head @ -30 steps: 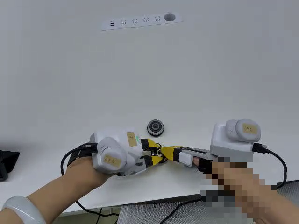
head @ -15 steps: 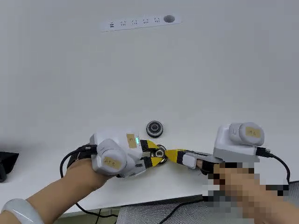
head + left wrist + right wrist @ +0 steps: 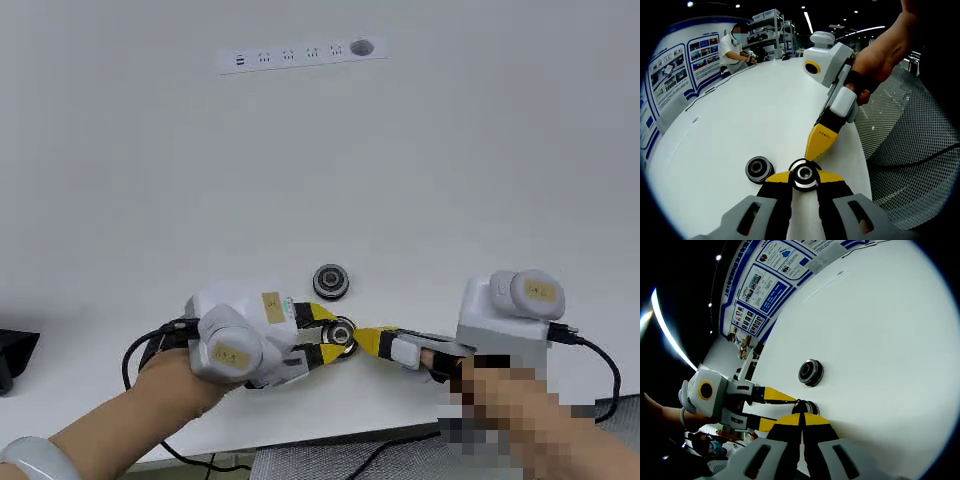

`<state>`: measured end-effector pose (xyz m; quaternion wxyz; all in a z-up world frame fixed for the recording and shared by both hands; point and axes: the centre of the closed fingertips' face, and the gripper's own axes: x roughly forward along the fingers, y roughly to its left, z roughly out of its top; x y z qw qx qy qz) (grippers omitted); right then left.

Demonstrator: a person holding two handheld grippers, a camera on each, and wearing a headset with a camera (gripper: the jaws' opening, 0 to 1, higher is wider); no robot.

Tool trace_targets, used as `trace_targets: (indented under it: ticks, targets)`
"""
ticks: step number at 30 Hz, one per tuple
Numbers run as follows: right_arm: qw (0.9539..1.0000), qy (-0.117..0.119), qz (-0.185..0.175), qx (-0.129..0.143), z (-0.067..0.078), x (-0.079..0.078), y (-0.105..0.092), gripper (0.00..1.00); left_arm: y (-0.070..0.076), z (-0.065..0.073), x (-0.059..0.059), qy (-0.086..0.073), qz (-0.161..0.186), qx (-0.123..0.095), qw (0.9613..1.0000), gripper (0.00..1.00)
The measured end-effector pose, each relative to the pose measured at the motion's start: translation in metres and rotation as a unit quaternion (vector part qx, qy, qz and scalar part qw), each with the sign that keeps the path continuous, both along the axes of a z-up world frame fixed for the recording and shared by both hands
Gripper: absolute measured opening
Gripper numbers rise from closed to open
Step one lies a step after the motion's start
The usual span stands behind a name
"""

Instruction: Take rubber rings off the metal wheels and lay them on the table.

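Left gripper (image 3: 328, 334) clamps a wheel (image 3: 342, 331); right gripper (image 3: 364, 339), jaws together, touches it.

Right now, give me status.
Left gripper shut on small black-ringed metal wheel. Right gripper shut, tip at its rim. Second such wheel lies apart on white table.

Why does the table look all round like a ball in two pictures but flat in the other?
Left gripper view: a fisheye lens bulges the table and enlarges the held wheel. Right gripper view: same bulge, tilted. Head view: no bulge, so the table lies flat, evenly lit, the loose wheel sharp.
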<state>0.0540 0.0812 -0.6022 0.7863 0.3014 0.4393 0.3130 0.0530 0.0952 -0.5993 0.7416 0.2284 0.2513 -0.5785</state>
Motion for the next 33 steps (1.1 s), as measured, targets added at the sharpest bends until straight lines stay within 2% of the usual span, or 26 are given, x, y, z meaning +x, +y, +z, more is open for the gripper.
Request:
trace_targets:
  ticks: [18, 23, 33]
  targets:
    - [0.9999, -0.004, 0.009, 0.009, 0.007, -0.002, 0.006, 0.02, 0.010, -0.001, 0.004, -0.003, 0.026, -0.005, 0.9996, 0.39]
    - [0.9998, -0.005, 0.012, 0.014, 0.011, -0.005, 0.009, 0.02, 0.015, -0.004, 0.004, -0.003, 0.037, -0.002, 0.9993, 0.49]
    - [0.9995, -0.007, 0.012, 0.028, 0.021, -0.009, 0.011, 0.02, 0.022, -0.005, 0.004, 0.000, 0.049, -0.003, 0.9988, 0.51]
